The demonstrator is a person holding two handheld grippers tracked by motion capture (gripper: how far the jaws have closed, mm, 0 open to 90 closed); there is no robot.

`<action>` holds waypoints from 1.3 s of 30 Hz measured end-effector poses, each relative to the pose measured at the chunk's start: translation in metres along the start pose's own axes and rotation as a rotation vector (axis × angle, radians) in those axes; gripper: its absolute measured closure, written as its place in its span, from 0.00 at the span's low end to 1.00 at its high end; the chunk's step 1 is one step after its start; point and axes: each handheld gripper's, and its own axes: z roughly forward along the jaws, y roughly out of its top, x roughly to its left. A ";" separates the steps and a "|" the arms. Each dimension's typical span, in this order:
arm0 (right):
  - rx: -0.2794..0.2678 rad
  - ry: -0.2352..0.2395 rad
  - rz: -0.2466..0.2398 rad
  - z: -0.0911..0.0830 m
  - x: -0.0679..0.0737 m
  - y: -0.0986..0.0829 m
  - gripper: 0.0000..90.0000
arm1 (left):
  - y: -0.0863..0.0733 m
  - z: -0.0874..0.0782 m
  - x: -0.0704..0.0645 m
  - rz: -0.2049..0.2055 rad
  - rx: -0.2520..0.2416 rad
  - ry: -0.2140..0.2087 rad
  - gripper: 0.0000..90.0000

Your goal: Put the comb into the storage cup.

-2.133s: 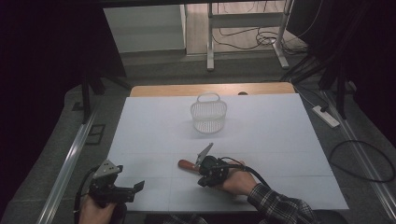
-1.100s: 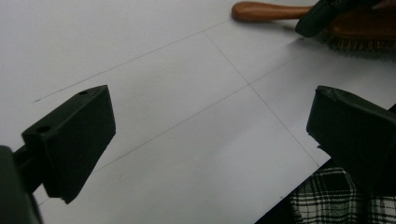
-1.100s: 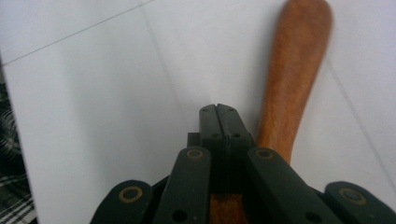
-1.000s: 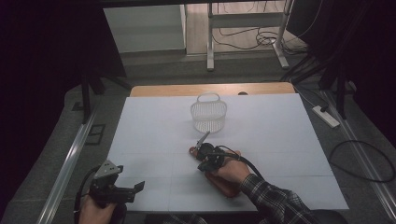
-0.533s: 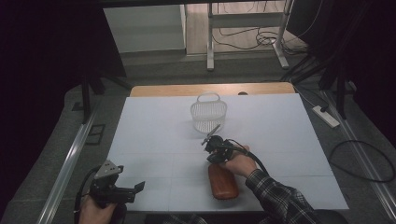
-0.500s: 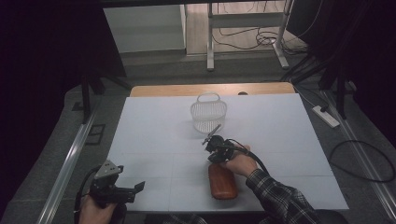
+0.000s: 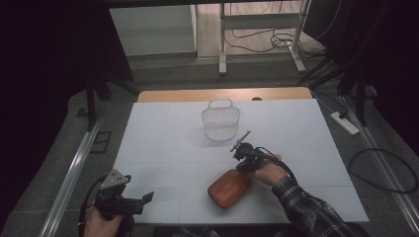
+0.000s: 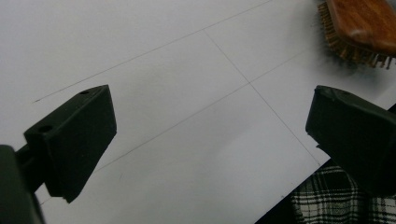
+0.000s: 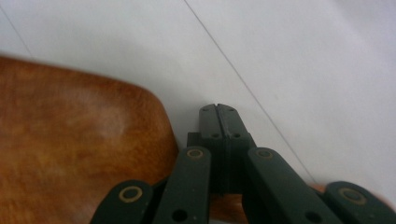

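High view: brush lying near table front, right gripper beside it

Wooden brush [image 7: 229, 188] lies back-up on white table [image 7: 163, 148], well short of basket [image 7: 221, 120]. Right gripper [image 9: 218, 114] pressed together, empty, just beside brush, likely nudging it. Left gripper [image 8: 210, 116] spread wide, idle at near edge.

Left claw [image 7: 129, 200] gapes wide near the body; right claw [image 7: 241, 152] is pressed closed, reaching forward.
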 end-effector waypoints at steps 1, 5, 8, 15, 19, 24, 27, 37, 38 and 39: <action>0.001 -0.001 0.002 -0.001 -0.001 -0.003 0.99 | 0.000 0.000 0.000 0.000 0.001 0.000 0.03; 0.001 0.005 0.018 -0.006 -0.004 -0.015 0.99 | 0.000 0.000 0.000 0.001 0.001 0.001 0.03; 0.005 0.006 0.026 -0.011 -0.006 -0.025 0.99 | 0.000 0.000 0.000 0.003 0.003 0.002 0.03; 0.003 0.015 0.048 -0.020 -0.008 -0.049 0.99 | 0.000 0.001 0.000 0.003 0.005 0.003 0.03; 0.006 0.017 0.056 -0.025 -0.007 -0.061 0.99 | 0.001 0.001 -0.001 0.005 0.008 0.004 0.03; -0.001 0.036 0.051 -0.029 -0.002 -0.071 0.99 | 0.001 0.001 -0.001 0.006 0.008 0.005 0.03; -0.007 0.047 0.041 -0.031 0.003 -0.076 0.99 | 0.001 0.001 -0.001 0.007 0.009 0.005 0.03; -0.012 0.065 0.011 -0.035 0.020 -0.087 0.99 | 0.001 0.002 -0.001 0.012 0.011 0.007 0.04; -0.012 0.063 0.009 -0.036 0.020 -0.086 0.99 | 0.002 0.002 -0.002 0.013 0.012 0.007 0.04; -0.014 0.059 0.007 -0.036 0.020 -0.086 0.99 | 0.002 0.002 -0.002 0.014 0.012 0.008 0.04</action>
